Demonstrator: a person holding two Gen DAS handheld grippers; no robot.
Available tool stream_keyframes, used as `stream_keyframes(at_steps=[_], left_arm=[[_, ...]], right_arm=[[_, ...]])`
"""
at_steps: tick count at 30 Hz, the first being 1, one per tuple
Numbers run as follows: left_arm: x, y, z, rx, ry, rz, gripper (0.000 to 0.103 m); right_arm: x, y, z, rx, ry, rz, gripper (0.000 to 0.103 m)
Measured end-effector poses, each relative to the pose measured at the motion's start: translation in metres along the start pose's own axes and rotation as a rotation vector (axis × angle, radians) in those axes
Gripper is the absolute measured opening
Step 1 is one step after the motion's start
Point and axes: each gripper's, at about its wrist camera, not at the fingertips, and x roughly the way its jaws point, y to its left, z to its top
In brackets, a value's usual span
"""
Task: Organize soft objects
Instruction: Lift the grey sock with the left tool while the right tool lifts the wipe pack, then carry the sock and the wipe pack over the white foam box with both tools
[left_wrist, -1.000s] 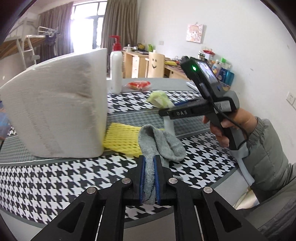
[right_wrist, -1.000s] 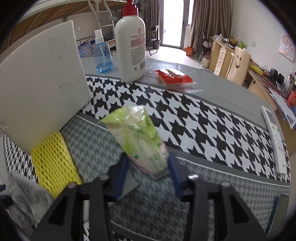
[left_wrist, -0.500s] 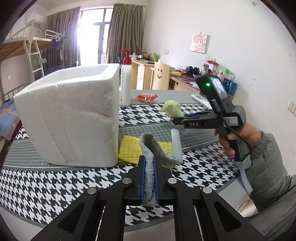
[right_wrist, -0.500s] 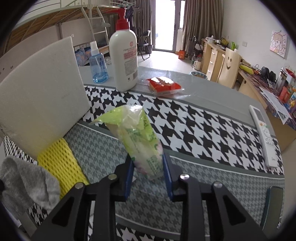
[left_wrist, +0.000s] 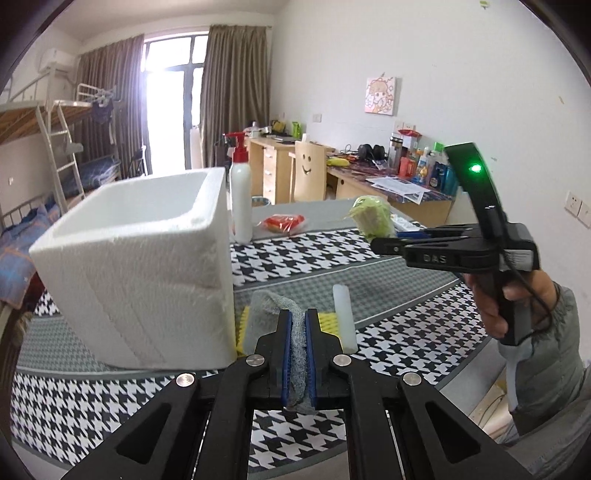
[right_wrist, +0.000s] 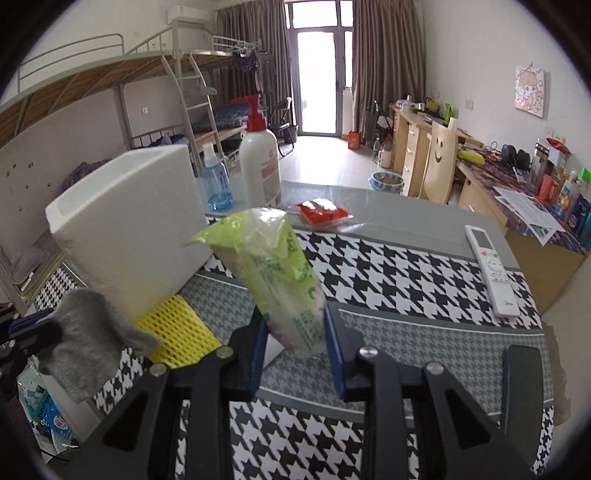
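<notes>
The foam box (left_wrist: 140, 266) hides most of the yellow mesh pad (left_wrist: 242, 328) lying at its foot, and its inside floor cannot be seen. Beside the box, the grey sock (left_wrist: 297, 354) runs out of sight between the left claw's (left_wrist: 298, 332) pads. The print on the green packet (right_wrist: 277, 280) is too blurred to read.
</notes>
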Motion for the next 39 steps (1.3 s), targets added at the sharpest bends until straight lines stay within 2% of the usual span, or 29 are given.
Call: stream_keyframes(at_steps=[8,18,22,39], left_arm=[[0.000,-0.002,0.014,0.036,-0.026,-0.006,0.006],[-0.013,-0.014,0.048,0.097,-0.117,0.004,0.006],[-0.018,-0.016,0.057,0.121,-0.149,0.010,0.006],[-0.032,-0.003,0.094,0.146,-0.256,0.030,0.006]], right_arm=[[-0.030,0.006,0.000,0.016,-0.078,-0.001,0.034],[-0.047,0.007,0.006,0.046,-0.140,0.000,0.034],[-0.058,0.010,0.007,0.047,-0.189,0.010,0.034],[-0.077,0.026,0.020,0.063,-0.266,0.006,0.034]])
